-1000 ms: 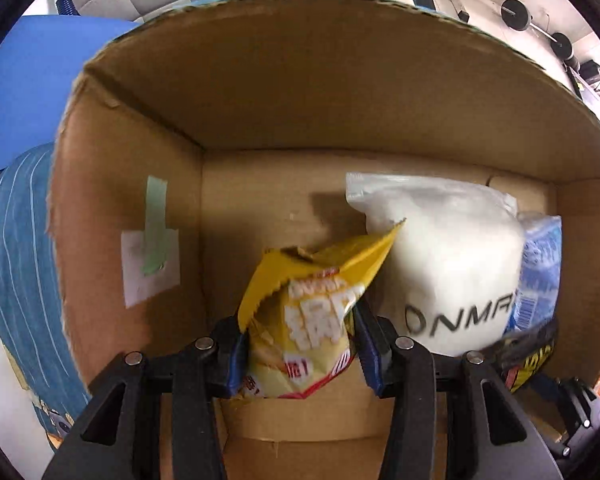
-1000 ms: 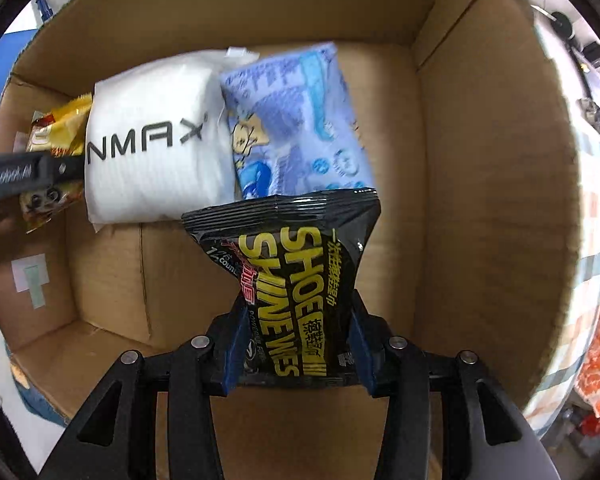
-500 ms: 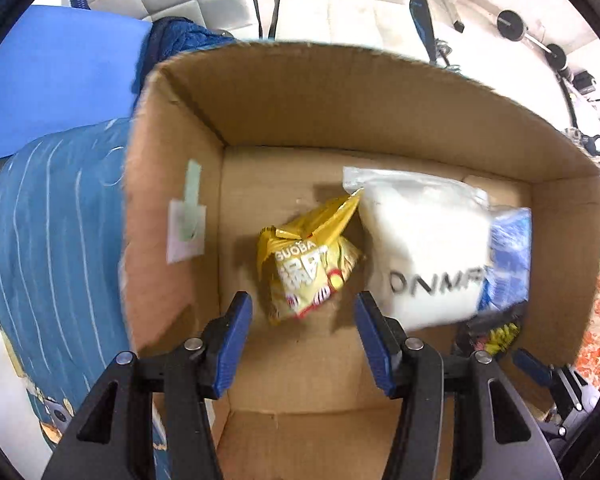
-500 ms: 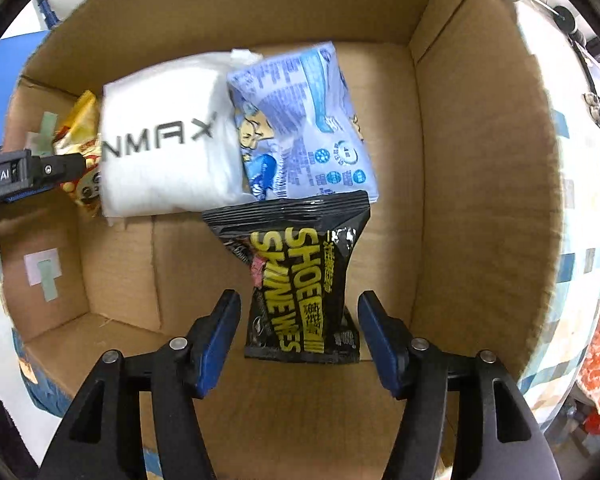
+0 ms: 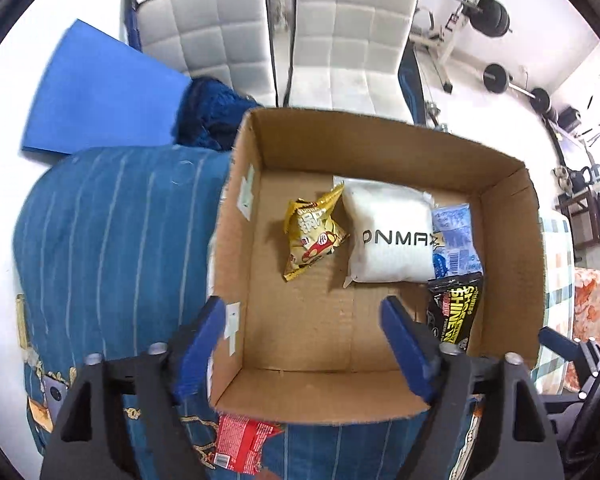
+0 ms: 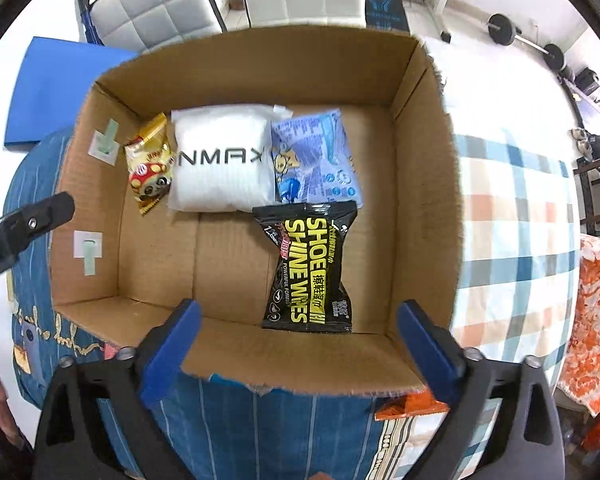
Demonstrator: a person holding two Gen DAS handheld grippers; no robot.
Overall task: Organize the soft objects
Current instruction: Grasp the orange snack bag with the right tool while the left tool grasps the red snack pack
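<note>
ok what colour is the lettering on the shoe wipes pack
Yellow lettering on the black shoe wipes pack, clearest in the right wrist view.

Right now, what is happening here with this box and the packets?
A person is sorting soft packets into a cardboard box. Both the left gripper and right gripper are open and empty above it. Inside lie a yellow snack bag, a white pack, a blue pack and black shoe wipes.

Left tool [image 5: 302, 332] spread wide over cardboard box [image 5: 380, 140]; yellow snack bag [image 5: 312, 236] beside, perhaps touching, white pack [image 5: 388, 236].
</note>
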